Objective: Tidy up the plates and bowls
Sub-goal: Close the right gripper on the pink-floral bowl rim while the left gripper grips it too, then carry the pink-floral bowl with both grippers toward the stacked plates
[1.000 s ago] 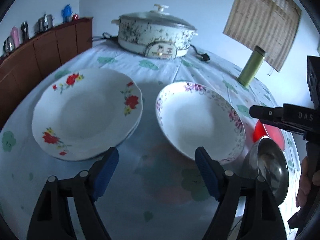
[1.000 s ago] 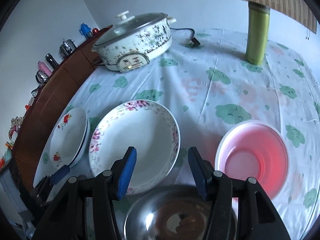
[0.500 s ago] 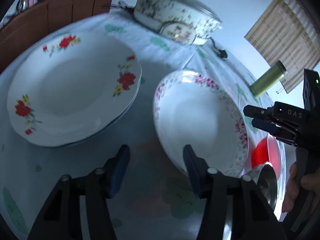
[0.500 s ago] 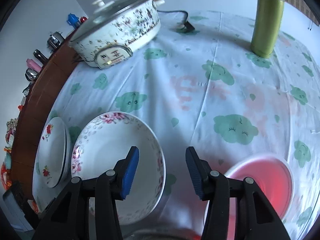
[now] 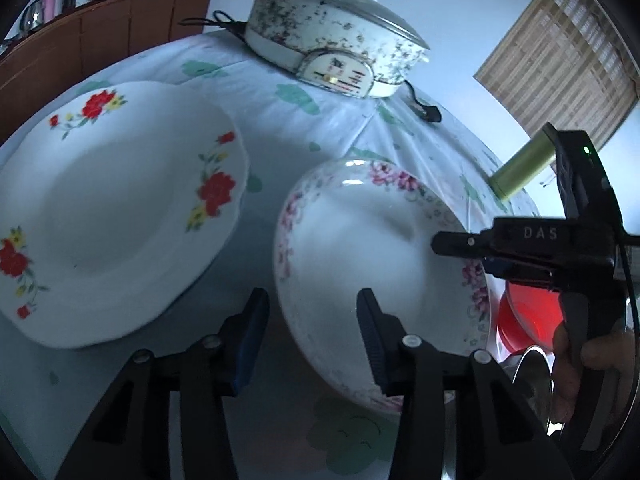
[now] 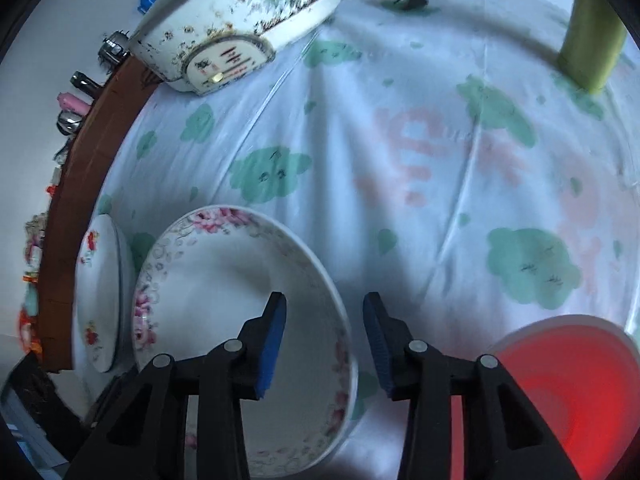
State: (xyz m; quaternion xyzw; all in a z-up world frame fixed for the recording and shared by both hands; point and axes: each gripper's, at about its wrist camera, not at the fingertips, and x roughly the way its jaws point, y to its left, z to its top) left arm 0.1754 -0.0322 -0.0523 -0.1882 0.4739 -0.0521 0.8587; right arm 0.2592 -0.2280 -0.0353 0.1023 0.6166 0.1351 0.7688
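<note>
A white deep plate with a pink flower rim (image 5: pixel 360 256) sits on the tablecloth; it also shows in the right wrist view (image 6: pixel 224 288). My left gripper (image 5: pixel 312 336) is open and straddles its near left rim. My right gripper (image 6: pixel 324 344) is open and straddles its right rim, and shows as a black tool in the left wrist view (image 5: pixel 520 252). A red-flowered white plate stack (image 5: pixel 108 208) lies to the left. A red bowl (image 6: pixel 568 400) lies at the right, with a steel bowl (image 5: pixel 536 372) beside it.
An electric pot with a lid (image 5: pixel 336 52) and its cord stand at the back of the table. A green flask (image 6: pixel 592 28) stands at the back right. A wooden sideboard (image 5: pixel 100 36) with bottles runs along the left.
Both grippers have moved in and lowered toward the pink-rimmed plate, so that each now has its rim between the fingers. Both jaws have narrowed a little.
</note>
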